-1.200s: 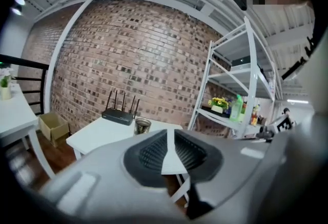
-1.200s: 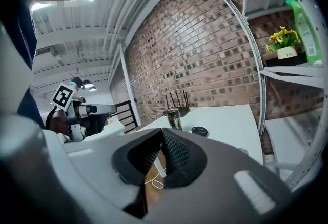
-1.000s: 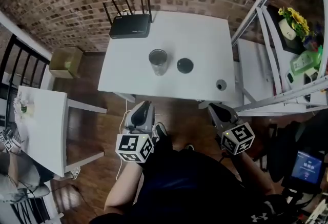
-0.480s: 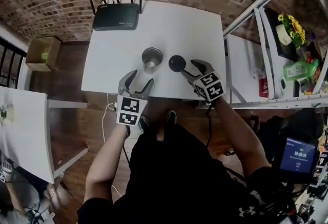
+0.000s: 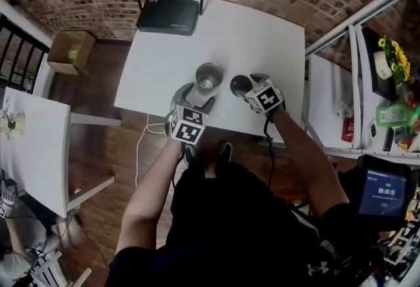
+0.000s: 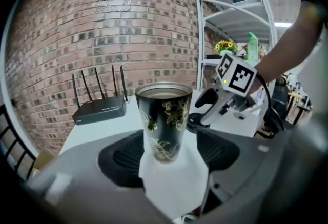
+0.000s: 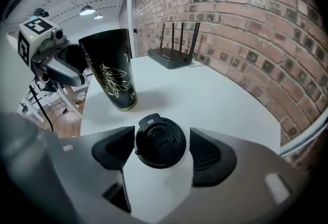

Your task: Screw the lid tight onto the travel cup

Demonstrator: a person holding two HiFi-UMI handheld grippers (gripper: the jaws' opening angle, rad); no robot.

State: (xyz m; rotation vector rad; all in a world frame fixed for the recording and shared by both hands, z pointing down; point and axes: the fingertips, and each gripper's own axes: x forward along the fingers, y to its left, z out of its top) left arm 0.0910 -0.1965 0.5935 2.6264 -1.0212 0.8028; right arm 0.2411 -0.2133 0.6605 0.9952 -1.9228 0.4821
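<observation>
A black travel cup (image 5: 209, 75) with gold flowers stands upright and uncovered on the white table (image 5: 262, 23). Its round black lid (image 5: 239, 85) lies flat to the cup's right. My left gripper (image 5: 195, 96) is open; its jaws have just been opening and now flank the cup's (image 6: 164, 120) base without touching it. The right gripper (image 5: 245, 86) is open too. Its jaws have also just been opening and sit either side of the lid (image 7: 160, 141), with a gap showing at the right pad. In the right gripper view the cup (image 7: 110, 69) stands just beyond the lid.
A black router (image 5: 167, 15) with several antennas sits at the table's far edge. A metal shelf rack (image 5: 354, 36) stands right of the table. A second white table (image 5: 33, 154) and a cardboard box (image 5: 69, 52) are to the left. The table's near edge runs under both grippers.
Both grippers came forward and down from over the floor onto the table, the left to the cup, the right to the lid. Both sets of jaws went from shut to open.
</observation>
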